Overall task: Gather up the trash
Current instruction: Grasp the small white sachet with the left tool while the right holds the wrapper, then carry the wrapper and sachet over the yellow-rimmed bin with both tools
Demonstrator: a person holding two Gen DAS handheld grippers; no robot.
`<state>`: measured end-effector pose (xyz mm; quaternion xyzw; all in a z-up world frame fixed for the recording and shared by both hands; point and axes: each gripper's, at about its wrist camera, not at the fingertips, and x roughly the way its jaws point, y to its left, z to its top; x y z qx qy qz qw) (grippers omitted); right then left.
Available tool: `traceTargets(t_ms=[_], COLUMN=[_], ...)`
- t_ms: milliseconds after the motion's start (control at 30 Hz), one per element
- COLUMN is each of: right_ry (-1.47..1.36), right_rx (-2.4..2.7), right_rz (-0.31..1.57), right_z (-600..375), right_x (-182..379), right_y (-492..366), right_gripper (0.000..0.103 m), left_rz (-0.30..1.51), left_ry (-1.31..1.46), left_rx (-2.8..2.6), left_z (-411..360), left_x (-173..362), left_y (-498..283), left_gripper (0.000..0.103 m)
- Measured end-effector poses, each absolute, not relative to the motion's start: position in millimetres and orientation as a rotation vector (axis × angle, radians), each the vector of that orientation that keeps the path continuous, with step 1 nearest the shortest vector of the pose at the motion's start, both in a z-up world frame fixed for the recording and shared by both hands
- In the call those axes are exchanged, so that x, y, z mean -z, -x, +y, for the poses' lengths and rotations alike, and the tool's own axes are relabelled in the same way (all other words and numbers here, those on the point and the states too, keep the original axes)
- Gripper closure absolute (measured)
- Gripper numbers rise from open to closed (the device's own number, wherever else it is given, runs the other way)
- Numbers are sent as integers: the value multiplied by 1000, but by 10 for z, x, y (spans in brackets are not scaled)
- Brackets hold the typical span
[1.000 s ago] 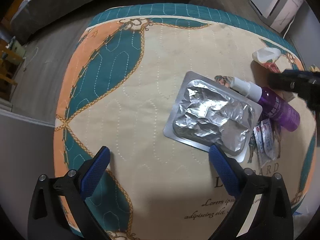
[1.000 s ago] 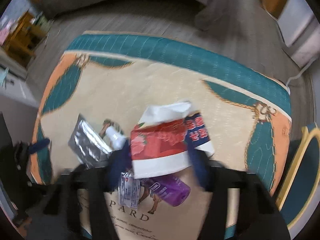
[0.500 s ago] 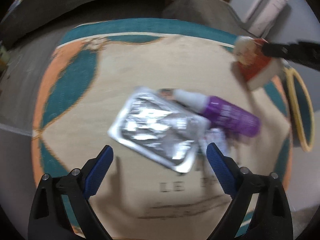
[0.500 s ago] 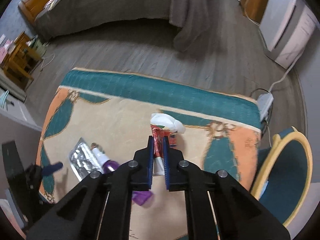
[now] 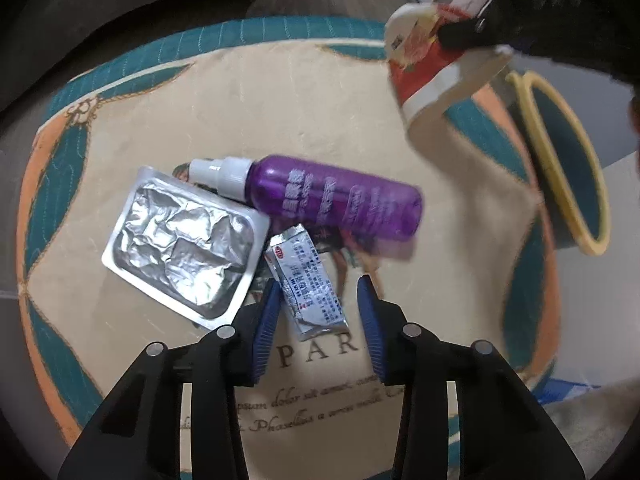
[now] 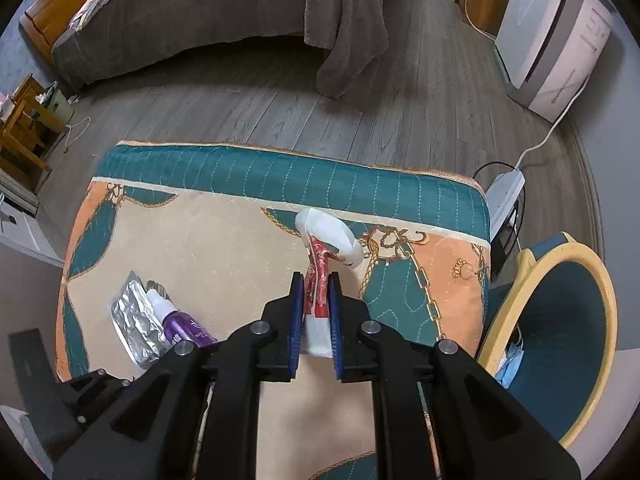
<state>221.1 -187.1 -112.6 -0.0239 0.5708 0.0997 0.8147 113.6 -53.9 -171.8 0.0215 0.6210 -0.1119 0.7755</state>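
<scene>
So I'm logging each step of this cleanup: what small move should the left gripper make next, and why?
Probably finish closing on the small sachet. The left gripper has just been narrowing, its pads straddle the sachet but don't yet press it, and the right gripper is already clamped on the red-and-white wrapper.

The printed cloth (image 5: 248, 112) reads "PAR" above script "Lorem ipsum"-type text; the sachet's (image 5: 308, 280) print is illegible.

My cloth (image 5: 224, 112) is cream with teal and orange bands, gold chain print, dark script. On it: purple bottle (image 5: 336, 196) with white cap, crinkled silver foil pack (image 5: 180, 240), silvery sachet (image 5: 308, 284) with red-blue print. Red-white carton (image 6: 318, 280). Beside the cloth: teal bin (image 6: 560, 340), yellow rim.
</scene>
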Motion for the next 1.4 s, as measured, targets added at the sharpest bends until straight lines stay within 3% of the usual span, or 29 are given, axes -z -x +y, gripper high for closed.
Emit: traceTargets(t_ms=[767, 1400], right_ry=[21, 35], right_rx=[-237, -180], right_rz=[1189, 1115], right_z=[-1885, -2245], right_x=[944, 436], right_y=[-2076, -1602], right_gripper=[92, 92], left_rz=[1294, 1120], left_ry=[-110, -118], left_rx=[251, 327], left_z=[-534, -837], left_x=[1717, 1041], left_y=[-1112, -720], left_gripper=[73, 73])
